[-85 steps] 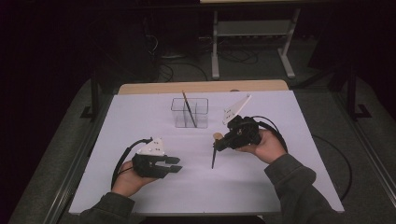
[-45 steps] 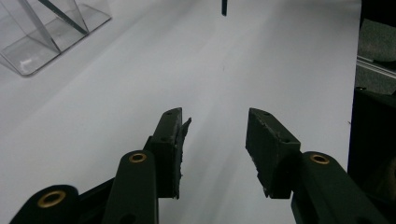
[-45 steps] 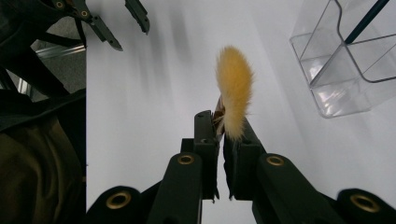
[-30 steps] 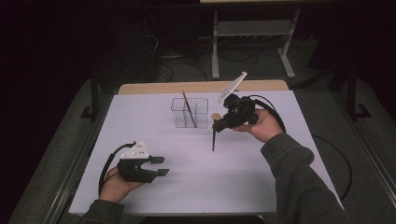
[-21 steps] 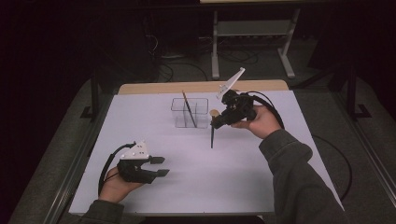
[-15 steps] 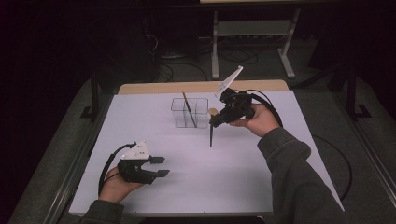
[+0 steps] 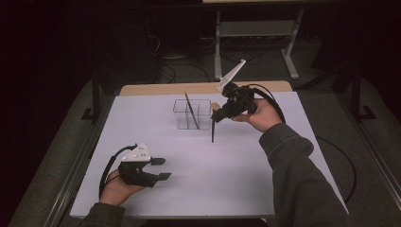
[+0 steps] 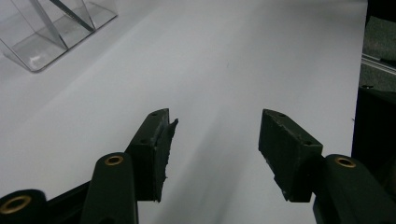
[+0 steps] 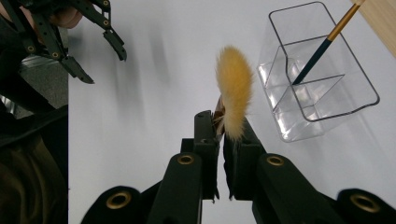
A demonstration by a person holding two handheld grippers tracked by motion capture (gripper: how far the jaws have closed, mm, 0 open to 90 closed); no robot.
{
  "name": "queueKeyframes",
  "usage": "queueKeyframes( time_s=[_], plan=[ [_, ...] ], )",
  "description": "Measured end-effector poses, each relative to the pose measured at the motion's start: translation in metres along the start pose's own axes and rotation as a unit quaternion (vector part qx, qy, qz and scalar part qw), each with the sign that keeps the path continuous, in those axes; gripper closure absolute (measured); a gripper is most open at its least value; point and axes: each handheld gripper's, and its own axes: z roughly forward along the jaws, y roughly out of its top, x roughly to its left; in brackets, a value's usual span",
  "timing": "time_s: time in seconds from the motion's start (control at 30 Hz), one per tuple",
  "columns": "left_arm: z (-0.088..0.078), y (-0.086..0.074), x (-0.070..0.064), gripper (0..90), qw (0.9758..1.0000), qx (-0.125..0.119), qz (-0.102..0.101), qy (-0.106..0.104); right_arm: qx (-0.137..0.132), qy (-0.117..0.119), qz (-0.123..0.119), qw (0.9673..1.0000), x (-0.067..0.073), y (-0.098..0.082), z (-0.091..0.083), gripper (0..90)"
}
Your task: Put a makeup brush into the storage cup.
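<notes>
Right gripper: raised above the far middle of the tabletop, its fingers pressed together on a makeup brush.
Makeup brush: pinched just below its fluffy yellow-tan head; in the high view its dark handle hangs straight down towards the tabletop, just right of the clear organizer.
Left gripper: resting low at the near left of the tabletop, held in the person's left hand.
Left fingers: spread apart with nothing between them, bare white surface in the gap; they have just been opening wider.
Clear organizer: a see-through box with compartments, standing at the far middle; one thin dark brush with a gold ferrule leans inside it.
Tabletop: covered in plain white, with a wooden edge along the far side.
Room: dark, with cables and a metal stand on the floor behind.
</notes>
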Motion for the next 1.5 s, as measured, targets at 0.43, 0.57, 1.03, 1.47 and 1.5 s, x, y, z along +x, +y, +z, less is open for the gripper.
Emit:
queueKeyframes(
  time_s=[0.43,0.57,1.03,1.47,1.5],
  plan=[
    [-0.004,-0.002,0.003,40.6,1.0000,0.003,0.003,0.006,-0.002,-0.007,0.001,1.0000,-0.008,0.012,-0.003,83.3],
    [-0.004,-0.002,0.003,39.5,1.0000,0.003,0.000,0.006,-0.002,-0.009,0.002,1.0000,-0.010,0.015,-0.004,83.3],
    [-0.005,-0.002,0.003,34.8,1.0000,0.000,-0.005,0.008,-0.001,-0.017,0.003,0.9998,-0.016,0.026,-0.007,83.3],
    [-0.006,-0.003,0.004,32.5,0.9999,-0.002,-0.005,0.011,0.001,-0.025,0.008,0.9997,-0.023,0.034,-0.011,83.3],
    [-0.006,-0.003,0.004,32.4,0.9999,-0.002,-0.005,0.011,0.001,-0.026,0.010,0.9996,-0.024,0.035,-0.011,83.3]
  ],
)
